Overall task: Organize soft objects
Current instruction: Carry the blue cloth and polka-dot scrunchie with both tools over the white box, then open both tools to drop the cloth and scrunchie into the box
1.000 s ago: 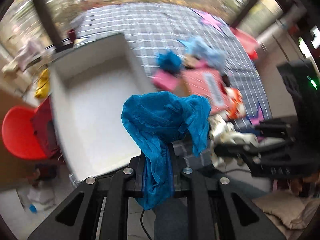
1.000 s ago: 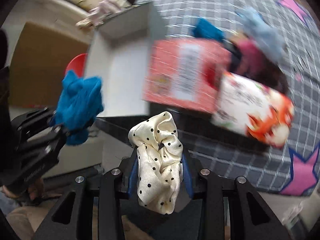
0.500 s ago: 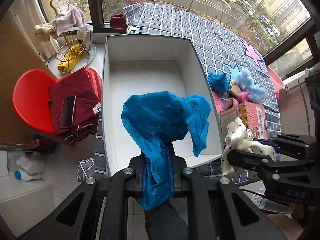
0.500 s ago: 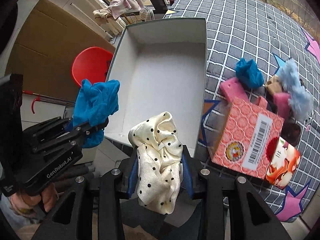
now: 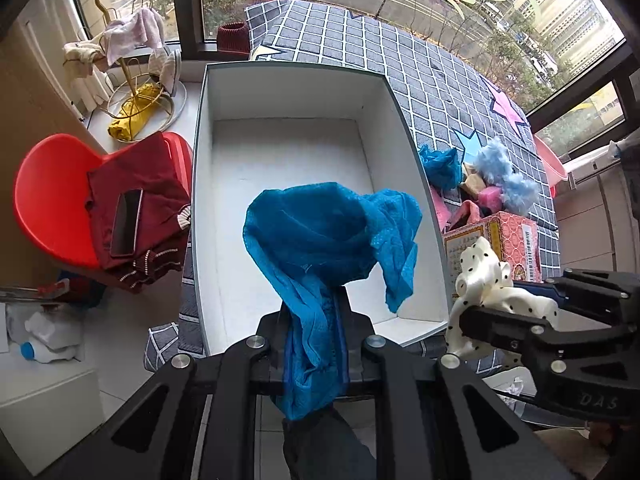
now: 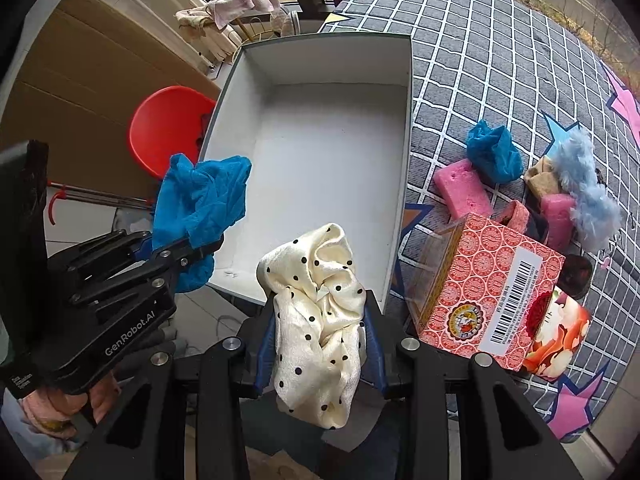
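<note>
Above the near rim of an empty white box (image 5: 288, 152), left gripper (image 5: 316, 320) clenched on blue mesh cloth (image 5: 328, 236), right gripper (image 6: 320, 312) gripping polka-dot scrunchie (image 6: 316, 300), "GenRobot.AI" on the left gripper, barcoded red carton (image 6: 492, 292) beside the box.

Two brand marks are showing on the claw bodies

The left claw (image 6: 188, 248) is carrying white lettering reading "GenRobot.AI" along its black body, with smaller print near its end too tiny to read. The right claw (image 5: 476, 320) is showing embossed letters "DAS" on its black housing, the remainder being cut off. The red patterned box (image 6: 492, 292) is bearing a white barcode label and a round seal, whose figures are too small to read.
</note>
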